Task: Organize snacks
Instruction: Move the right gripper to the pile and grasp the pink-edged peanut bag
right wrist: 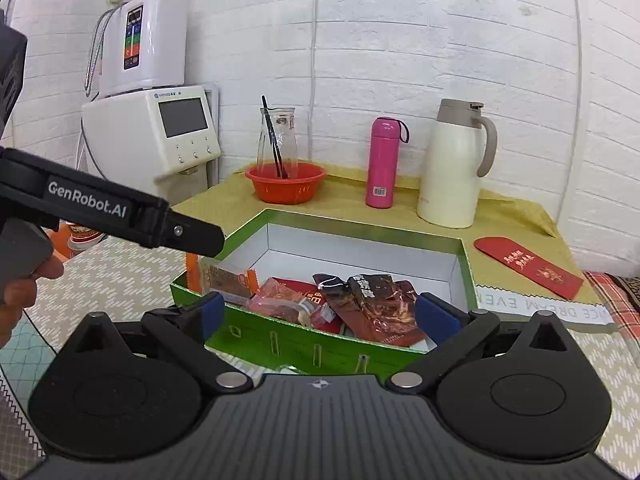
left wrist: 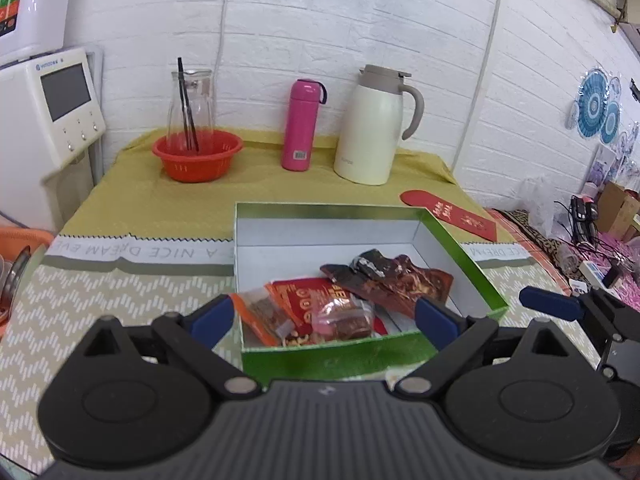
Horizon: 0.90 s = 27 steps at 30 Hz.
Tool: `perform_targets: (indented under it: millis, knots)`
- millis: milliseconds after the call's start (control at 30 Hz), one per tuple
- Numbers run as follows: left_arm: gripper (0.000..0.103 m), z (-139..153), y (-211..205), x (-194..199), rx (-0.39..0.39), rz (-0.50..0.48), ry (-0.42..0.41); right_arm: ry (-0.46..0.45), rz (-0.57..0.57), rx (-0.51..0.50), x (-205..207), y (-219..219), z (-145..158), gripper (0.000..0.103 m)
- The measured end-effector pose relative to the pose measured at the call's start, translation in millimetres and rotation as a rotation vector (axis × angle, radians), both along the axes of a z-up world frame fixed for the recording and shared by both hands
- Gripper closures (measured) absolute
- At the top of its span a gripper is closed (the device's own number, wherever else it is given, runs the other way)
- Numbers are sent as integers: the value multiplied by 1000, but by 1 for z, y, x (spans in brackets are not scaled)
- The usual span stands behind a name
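Snack packets [left wrist: 320, 308] piled in near corner of green box [left wrist: 460, 248] at surface's front edge – likely gathered there for tidiness. Left gripper [left wrist: 324, 318], right gripper [right wrist: 316, 314] – fingers spread wide, empty.

A home kitchen corner: water purifier [right wrist: 144, 40], thermos jug [right wrist: 454, 164], tablecloth [left wrist: 160, 200].

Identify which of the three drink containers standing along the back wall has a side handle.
The cream thermal jug, rightmost, has a curved grey handle. The pink flask carries only a strap loop, and the glass carafe has none.
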State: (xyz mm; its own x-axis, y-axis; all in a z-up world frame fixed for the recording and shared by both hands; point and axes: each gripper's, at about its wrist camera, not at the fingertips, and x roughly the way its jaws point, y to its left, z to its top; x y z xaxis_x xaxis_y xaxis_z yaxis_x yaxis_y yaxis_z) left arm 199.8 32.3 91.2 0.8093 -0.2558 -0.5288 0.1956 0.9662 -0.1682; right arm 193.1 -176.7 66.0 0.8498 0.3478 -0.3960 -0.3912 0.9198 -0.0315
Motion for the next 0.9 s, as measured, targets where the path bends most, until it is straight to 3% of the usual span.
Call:
perform_targets:
  millis: [267, 533, 733, 900]
  knots:
    - [7, -17, 1, -67, -27, -58, 17, -25, -9, 51, -68, -33, -1, 0]
    - [7, -68, -10, -109, -50, -137, 98, 41, -113, 95, -117, -58, -48, 0]
    - [7, -103, -11, -123, -102, -159, 199, 132, -148, 106, -122, -61, -78, 0]
    - [7, -104, -9, -131, -115, -160, 198, 119, -184, 85, -110, -60, -82, 0]
